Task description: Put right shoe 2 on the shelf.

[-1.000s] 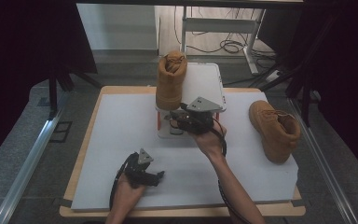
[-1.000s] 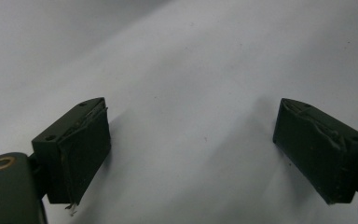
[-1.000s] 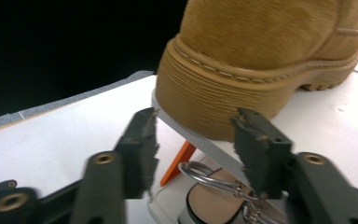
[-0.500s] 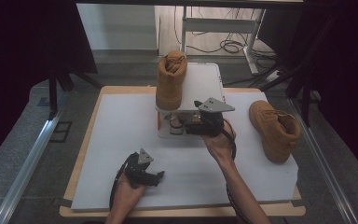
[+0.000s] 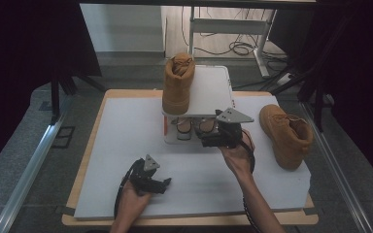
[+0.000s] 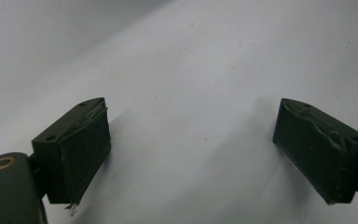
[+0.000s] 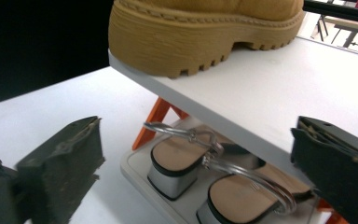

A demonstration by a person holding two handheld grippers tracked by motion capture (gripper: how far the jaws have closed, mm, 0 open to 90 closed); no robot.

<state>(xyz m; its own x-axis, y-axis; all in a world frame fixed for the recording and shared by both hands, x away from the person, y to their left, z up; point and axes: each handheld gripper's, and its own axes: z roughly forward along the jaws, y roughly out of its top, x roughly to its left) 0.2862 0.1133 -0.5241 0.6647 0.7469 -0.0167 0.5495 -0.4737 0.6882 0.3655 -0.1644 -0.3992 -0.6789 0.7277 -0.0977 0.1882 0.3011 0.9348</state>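
A small white two-level shoe rack (image 5: 212, 90) stands at the table's far middle. A tan boot (image 5: 177, 85) stands upright on the left of its top shelf (image 7: 270, 98). A pair of silver-heeled sandals (image 5: 184, 127) (image 7: 182, 161) sits on the lower tray. My right gripper (image 5: 206, 141) (image 7: 198, 140) hovers just in front of the rack and faces the sandals. Its jaws have just been opening and stand wide apart with nothing between the pads. My left gripper (image 5: 164, 184) (image 6: 191, 116) rests open over the bare white tabletop (image 6: 191, 51) at the front left.
A second tan boot (image 5: 287, 133) stands on the table's right side, close to my right hand. The white tabletop (image 5: 126, 145) is bare on the left. Orange legs (image 7: 156, 116) hold up the rack's shelf. Dark stands and cables lie beyond the table.
My right gripper has drawn back from the rack's lower shelf, to the right and toward the person, and its jaws have spread. The sandals stay on the tray. The left gripper has not moved.
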